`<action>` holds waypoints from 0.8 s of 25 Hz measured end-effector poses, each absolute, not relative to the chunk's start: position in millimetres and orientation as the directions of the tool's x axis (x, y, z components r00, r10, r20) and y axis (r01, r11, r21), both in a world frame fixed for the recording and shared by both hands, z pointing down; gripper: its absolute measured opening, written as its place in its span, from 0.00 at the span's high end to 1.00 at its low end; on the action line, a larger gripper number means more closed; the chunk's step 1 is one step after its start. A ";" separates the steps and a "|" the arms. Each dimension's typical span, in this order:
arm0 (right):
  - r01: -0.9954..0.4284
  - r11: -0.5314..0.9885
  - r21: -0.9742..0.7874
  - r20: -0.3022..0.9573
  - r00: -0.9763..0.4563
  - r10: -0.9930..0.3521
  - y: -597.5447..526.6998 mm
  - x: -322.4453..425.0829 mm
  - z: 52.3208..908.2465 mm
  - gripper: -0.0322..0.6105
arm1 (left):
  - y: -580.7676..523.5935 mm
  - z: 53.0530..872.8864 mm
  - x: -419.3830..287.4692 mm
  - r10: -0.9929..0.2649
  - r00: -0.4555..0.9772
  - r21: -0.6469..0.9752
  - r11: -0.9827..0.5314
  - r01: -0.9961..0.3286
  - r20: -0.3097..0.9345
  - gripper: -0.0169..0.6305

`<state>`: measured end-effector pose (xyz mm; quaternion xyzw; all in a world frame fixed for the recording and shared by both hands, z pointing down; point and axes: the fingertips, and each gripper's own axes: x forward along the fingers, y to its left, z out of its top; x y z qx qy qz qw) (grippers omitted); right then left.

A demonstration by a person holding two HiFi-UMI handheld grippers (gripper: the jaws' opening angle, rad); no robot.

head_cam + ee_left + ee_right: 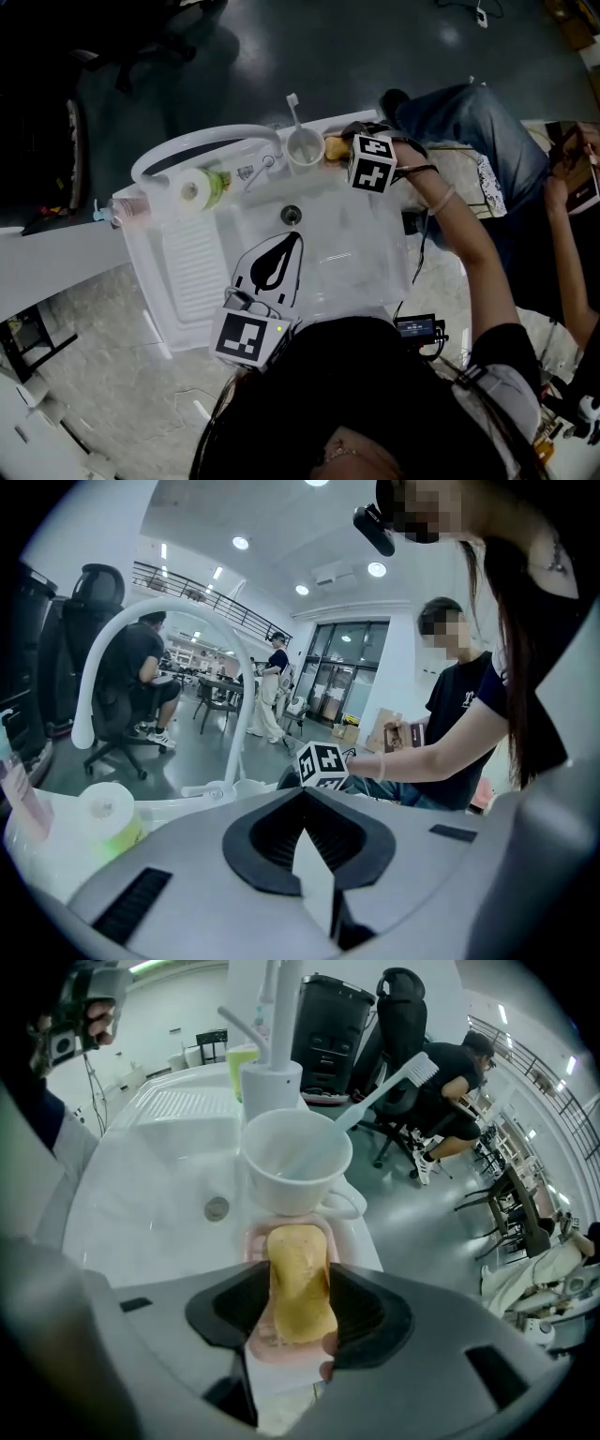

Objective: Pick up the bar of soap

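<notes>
The bar of soap (298, 1260) is a yellow, rounded oblong with a dull, slightly pitted face. It lies in a pale pink soap dish (272, 1352) on the back edge of the white sink (159, 1176), at the upper middle of the head view. It looks light and firm, but probably slick. A grip across its narrow width at mid-length should hold best, because the ends taper and could squirt out.

The right gripper (300, 1288) points steeply down with its black ribbed jaws spread wide. They stand close on either side of the bar's long sides and grip nothing yet. Just above the dish stands a glossy white cup (295, 1162) holding a toothbrush (394, 1087).

The left gripper (302, 794) is at the lower middle, its jaws meeting at the tips and empty.
</notes>
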<state>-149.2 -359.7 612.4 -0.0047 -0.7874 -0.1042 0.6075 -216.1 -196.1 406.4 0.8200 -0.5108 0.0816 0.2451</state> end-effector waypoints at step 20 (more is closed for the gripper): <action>0.114 0.984 0.138 0.965 -0.240 -0.107 -364.7 -153.2 623.2 0.66 | -200.7 407.1 -208.1 -0.791 0.472 0.321 -0.364 -0.875 0.390 0.98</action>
